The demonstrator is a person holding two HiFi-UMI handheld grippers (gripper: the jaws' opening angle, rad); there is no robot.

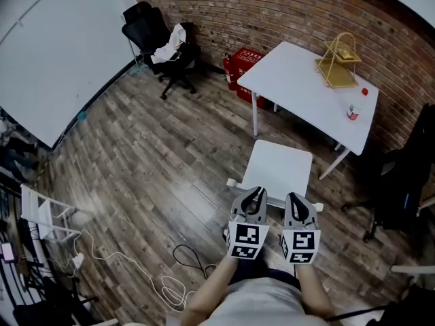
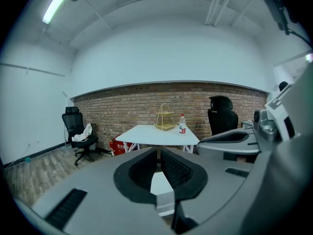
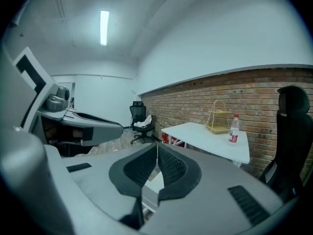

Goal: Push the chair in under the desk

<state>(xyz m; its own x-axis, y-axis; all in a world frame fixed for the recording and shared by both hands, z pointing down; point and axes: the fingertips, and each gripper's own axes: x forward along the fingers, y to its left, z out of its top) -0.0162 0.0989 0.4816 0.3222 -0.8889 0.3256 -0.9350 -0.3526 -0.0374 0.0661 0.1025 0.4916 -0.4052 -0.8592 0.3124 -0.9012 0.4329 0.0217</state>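
White chair (image 1: 279,165) stands on the wooden floor (image 1: 170,155) just in front of the near edge of the desk (image 1: 299,87), its seat not yet under it. Left gripper (image 1: 255,195) and right gripper (image 1: 297,200) sit side by side at the seat's near edge, both closed on nothing

Left gripper (image 1: 256,191) and right gripper (image 1: 294,197) hide the white chair's (image 1: 279,163) near edge; black office chair (image 1: 402,178) cut off at right
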